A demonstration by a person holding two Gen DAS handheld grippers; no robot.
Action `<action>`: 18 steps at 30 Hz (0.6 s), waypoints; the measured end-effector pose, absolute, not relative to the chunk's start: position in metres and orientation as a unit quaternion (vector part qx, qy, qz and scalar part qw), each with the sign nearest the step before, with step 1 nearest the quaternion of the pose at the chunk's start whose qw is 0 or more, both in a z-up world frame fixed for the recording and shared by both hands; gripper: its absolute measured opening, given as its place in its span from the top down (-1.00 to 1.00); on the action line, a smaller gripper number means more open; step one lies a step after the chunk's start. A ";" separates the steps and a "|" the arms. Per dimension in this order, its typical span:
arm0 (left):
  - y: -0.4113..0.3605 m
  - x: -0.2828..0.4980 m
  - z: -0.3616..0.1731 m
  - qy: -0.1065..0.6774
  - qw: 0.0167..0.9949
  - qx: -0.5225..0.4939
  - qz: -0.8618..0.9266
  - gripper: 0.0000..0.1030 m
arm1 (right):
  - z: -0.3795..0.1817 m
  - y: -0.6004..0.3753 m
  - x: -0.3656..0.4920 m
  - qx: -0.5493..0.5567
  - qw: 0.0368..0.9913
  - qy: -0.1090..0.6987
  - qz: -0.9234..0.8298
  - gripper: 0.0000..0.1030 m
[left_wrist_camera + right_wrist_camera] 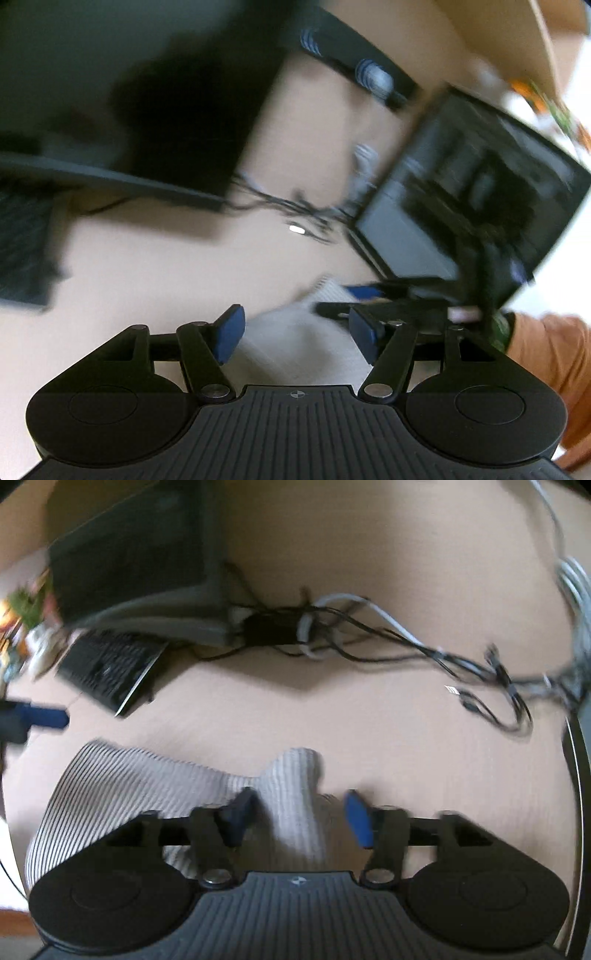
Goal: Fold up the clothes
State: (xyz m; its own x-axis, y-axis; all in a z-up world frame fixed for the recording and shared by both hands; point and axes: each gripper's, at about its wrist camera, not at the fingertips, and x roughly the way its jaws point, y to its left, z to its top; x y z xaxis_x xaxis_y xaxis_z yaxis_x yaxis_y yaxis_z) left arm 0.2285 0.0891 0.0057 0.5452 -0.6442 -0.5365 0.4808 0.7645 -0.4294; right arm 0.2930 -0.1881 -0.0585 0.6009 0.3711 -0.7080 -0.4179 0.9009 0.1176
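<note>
A white garment with thin dark stripes (122, 786) lies on the light wooden table. One raised fold of it (295, 786) runs between the fingers of my right gripper (299, 818), which is open just above it. In the left wrist view the same garment (295, 339) shows blurred below and between the fingers of my left gripper (297, 334), which is open and empty. The other gripper (369, 295) shows beyond it, near an orange-sleeved arm (546, 354). The left gripper's blue finger (44, 714) shows at the left edge of the right wrist view.
A dark monitor (129, 561) and a black keyboard (107, 668) stand at the back left. A tangle of black and grey cables (332, 627) runs across the table's back. A second dark screen (476, 188) and a cardboard box (517, 33) show in the left wrist view.
</note>
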 end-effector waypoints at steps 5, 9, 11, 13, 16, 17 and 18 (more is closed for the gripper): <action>0.052 0.257 -0.028 0.399 0.870 -0.019 -0.288 -0.21 | -0.048 -0.200 0.282 -0.018 0.911 0.373 0.177 -0.62; 0.059 0.270 -0.046 0.419 0.861 -0.027 -0.286 -0.28 | -0.053 -0.194 0.280 -0.042 0.914 0.375 0.149 -0.88; 0.060 0.273 -0.048 0.421 0.859 -0.030 -0.289 -0.31 | -0.058 -0.191 0.281 -0.056 0.914 0.378 0.136 -0.88; 0.060 0.276 -0.051 0.424 0.857 -0.035 -0.290 -0.36 | -0.062 -0.187 0.282 -0.069 0.913 0.382 0.124 -0.71; 0.060 0.279 -0.055 0.429 0.854 -0.044 -0.290 -0.39 | -0.069 -0.182 0.283 -0.089 0.912 0.387 0.105 -0.49; 0.058 0.279 -0.055 0.429 0.855 -0.045 -0.288 -0.39 | -0.071 -0.180 0.283 -0.095 0.911 0.389 0.098 -0.51; 0.057 0.280 -0.056 0.429 0.855 -0.045 -0.288 -0.39 | -0.074 -0.180 0.285 -0.093 0.912 0.389 0.091 -0.65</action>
